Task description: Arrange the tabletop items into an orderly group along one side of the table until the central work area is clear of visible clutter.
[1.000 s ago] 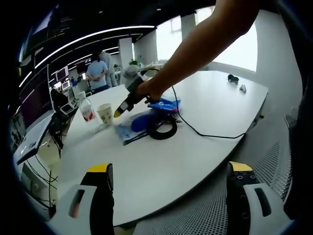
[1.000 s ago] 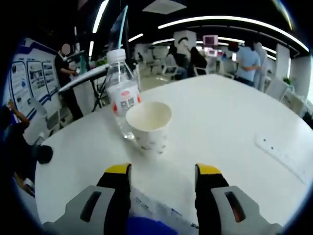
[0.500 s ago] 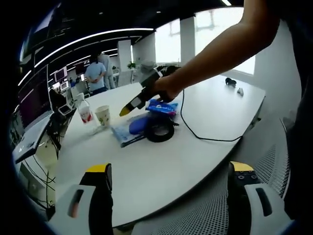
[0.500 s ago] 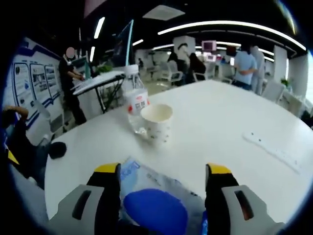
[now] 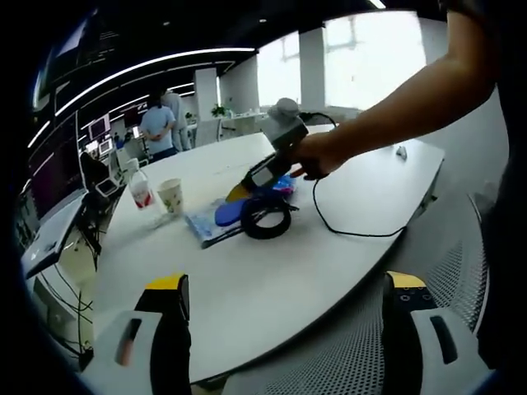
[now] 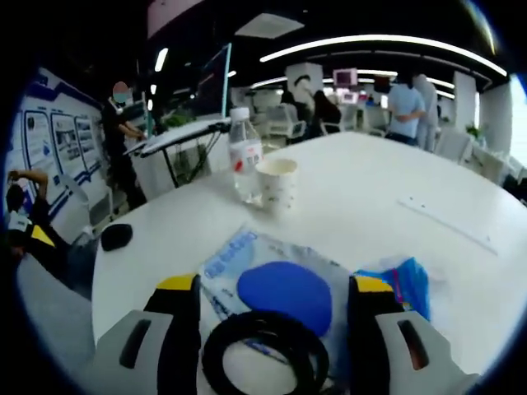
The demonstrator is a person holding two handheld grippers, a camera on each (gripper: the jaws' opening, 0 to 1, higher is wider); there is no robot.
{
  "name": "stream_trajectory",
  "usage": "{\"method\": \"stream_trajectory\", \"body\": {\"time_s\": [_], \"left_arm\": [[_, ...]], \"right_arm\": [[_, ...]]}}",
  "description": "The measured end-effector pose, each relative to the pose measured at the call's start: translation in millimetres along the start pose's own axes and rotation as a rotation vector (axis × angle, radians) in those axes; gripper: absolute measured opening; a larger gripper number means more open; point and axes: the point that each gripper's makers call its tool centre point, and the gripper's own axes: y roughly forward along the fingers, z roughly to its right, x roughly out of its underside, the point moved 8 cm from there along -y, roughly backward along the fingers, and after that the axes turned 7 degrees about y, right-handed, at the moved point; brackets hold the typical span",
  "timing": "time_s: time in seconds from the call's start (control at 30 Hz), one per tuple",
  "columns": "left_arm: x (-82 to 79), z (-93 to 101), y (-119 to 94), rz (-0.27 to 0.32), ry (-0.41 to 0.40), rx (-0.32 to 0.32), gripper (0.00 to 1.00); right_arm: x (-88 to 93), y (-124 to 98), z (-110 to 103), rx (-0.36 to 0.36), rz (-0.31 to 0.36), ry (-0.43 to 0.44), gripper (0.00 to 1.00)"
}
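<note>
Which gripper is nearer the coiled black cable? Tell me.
Right. The right gripper hovers just over the coiled black cable; the left gripper hangs back off the table's near edge.

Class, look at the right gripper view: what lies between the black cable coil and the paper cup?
In the right gripper view, a clear packet with a blue disc lies between the coil and cup.

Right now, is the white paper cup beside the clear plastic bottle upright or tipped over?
Upright. The white paper cup stands on its base on the white table with its open rim facing up, beside the standing clear plastic bottle.
</note>
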Motion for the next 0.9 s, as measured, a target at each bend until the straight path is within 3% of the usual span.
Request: {"method": "stream_trajectory", "body": {"time_s": [0.2, 0.33, 0.47, 0.9], "left_arm": [[0.0, 0.8, 0, 0.000, 0.009, 0.004, 0.97], [0.2, 0.5, 0, 0.002, 0.013, 0.002, 0.97], [0.3, 0.3, 0, 0.005, 0.016, 0.002, 0.97], [1.1, 2.4, -1, 0.005, 0.035, 0.018, 0.97]], "right_arm": [[3.2, -16, -13, -0.007, 0.030, 0.009, 0.71], [5.8, -22, -22, -0.018, 0.023, -0.039, 0.72], [8.4, -32, -30, -0.030, 0.065, -0.008, 0.72], [30.9, -65, -33, 0.009, 0.087, 0.027, 0.72]]}}
